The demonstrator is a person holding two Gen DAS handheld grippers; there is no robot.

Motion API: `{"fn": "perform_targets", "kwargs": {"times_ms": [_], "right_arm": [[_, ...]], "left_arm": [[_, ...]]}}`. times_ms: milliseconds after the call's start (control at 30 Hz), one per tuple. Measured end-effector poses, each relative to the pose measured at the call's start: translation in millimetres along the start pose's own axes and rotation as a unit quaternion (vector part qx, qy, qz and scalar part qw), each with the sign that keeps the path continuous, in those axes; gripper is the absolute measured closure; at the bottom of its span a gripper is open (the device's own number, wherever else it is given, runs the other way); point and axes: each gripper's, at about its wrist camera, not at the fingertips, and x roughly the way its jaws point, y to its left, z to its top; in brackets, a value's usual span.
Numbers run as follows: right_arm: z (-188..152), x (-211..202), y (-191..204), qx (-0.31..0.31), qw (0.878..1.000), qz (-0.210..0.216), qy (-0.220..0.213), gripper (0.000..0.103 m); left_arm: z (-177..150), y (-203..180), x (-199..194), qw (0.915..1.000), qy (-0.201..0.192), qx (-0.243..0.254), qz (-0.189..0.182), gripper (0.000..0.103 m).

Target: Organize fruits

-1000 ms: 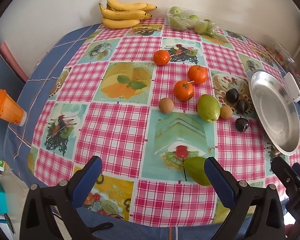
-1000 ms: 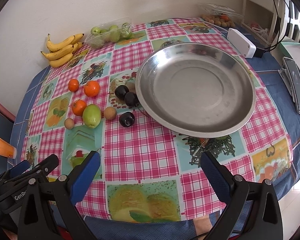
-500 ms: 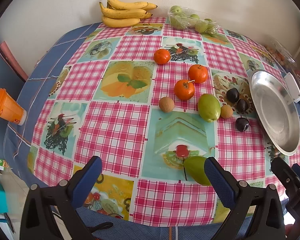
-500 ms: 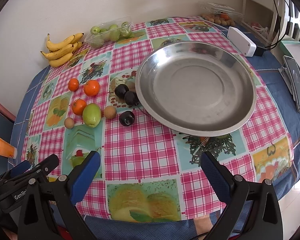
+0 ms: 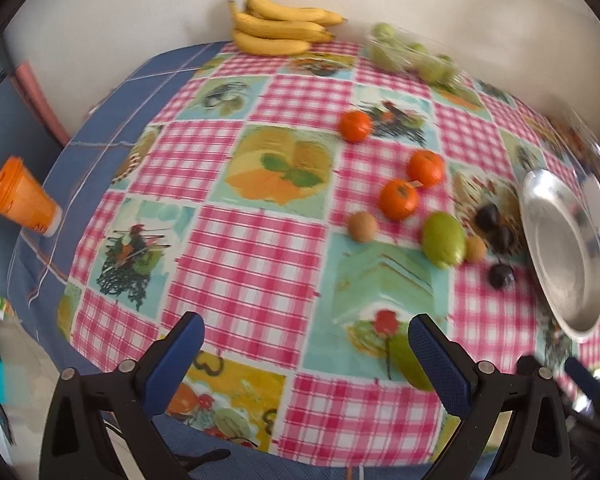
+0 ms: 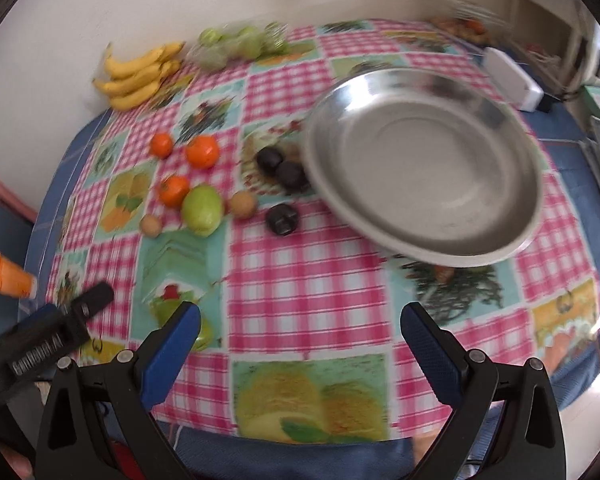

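Three oranges (image 5: 398, 199), a green guava (image 5: 442, 240), two small brown fruits (image 5: 358, 226) and three dark plums (image 5: 500, 276) lie loose left of the empty steel plate (image 6: 420, 184). Another green fruit (image 5: 408, 364) lies at the near table edge, just beside the right finger of my left gripper (image 5: 304, 332), which is open and holds nothing. My right gripper (image 6: 300, 320) is also open and empty, hovering over the near edge in front of the plate. In the right wrist view the guava (image 6: 202, 210) and plums (image 6: 282, 219) sit ahead to the left. Both views are motion-blurred.
Bananas (image 5: 280, 28) and a clear bag of green fruits (image 5: 412, 56) sit at the back by the wall. An orange cup (image 5: 20, 200) stands off the table's left side. A white box (image 6: 512, 80) and cables lie right of the plate.
Both grippers are moving and stay open. The table contents have shifted right in both views, and the fruits look slightly closer in the right wrist view.
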Motion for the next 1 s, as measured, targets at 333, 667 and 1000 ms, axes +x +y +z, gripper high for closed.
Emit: {"fn": "perform_targets", "kwargs": {"times_ms": [333,667,1000], "right_arm": [[-3,31,53,-0.066,0.997,0.005,0.047,0.003],[1,62,68,-0.038,0.996,0.010,0.085,0.003],[-3,82,111,-0.107,0.990,-0.010,0.092,0.003]], "left_arm": [[3,26,27,0.9982,0.042,-0.042,-0.001,0.000],[4,33,47,0.9961,0.066,-0.058,0.004,0.000],[5,50,56,0.9946,0.071,-0.075,0.003,0.000]]}}
